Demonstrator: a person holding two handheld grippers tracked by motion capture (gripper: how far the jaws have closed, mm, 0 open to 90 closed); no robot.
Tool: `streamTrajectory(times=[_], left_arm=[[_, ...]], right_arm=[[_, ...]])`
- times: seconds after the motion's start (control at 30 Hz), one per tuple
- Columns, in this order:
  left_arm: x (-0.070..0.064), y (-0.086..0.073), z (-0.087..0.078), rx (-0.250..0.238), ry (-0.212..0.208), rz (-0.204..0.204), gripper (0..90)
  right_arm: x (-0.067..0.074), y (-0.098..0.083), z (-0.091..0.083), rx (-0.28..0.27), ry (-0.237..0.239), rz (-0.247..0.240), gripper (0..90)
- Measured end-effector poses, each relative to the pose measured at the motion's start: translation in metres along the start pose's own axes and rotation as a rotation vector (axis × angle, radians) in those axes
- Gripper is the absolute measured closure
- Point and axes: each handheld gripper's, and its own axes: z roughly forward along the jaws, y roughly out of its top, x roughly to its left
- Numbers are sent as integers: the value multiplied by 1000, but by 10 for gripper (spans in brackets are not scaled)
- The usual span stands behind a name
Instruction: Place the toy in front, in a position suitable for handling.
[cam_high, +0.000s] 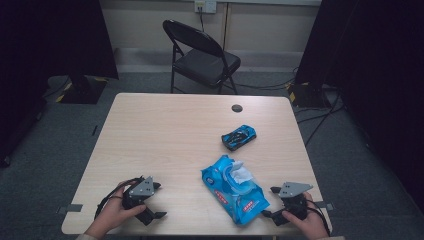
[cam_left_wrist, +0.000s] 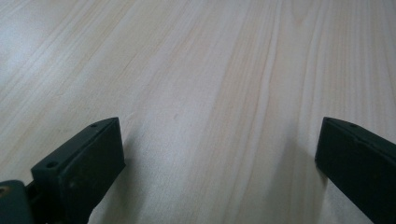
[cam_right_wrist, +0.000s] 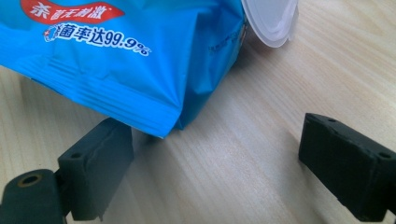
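High view is showing a light wooden table with a blue wet-wipe pack lying near its front edge, lid flipped open and a white wipe sticking out. The right gripper is resting just beside the pack's near right corner, jaws spread and gripping nothing. The left gripper is sitting well apart at the front left, also spread wide and empty. A blue toy car is lying farther back, and a black folding chair is standing beyond the table.

Left gripper view is looking along two parted jaws with bare wood between them.

Right gripper view is showing the pack's sealed corner reaching just over one jaw, the white lid behind, the pads not pressing on it.
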Motion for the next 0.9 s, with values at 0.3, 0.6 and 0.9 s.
streamTrajectory(times=[0.3, 0.6, 0.9], left_arm=[[-1, 0, 0, 1, 12, -12, 2], [-2, 0, 0, -4, 19, -29, 0], [-2, 0, 0, -2, 20, -29, 0]], right_arm=[[3, 0, -7, 31, 19, -4, 163], [9, 23, -16, -85, 61, 2, 138], [13, 53, 14, -78, 105, -47, 109]])
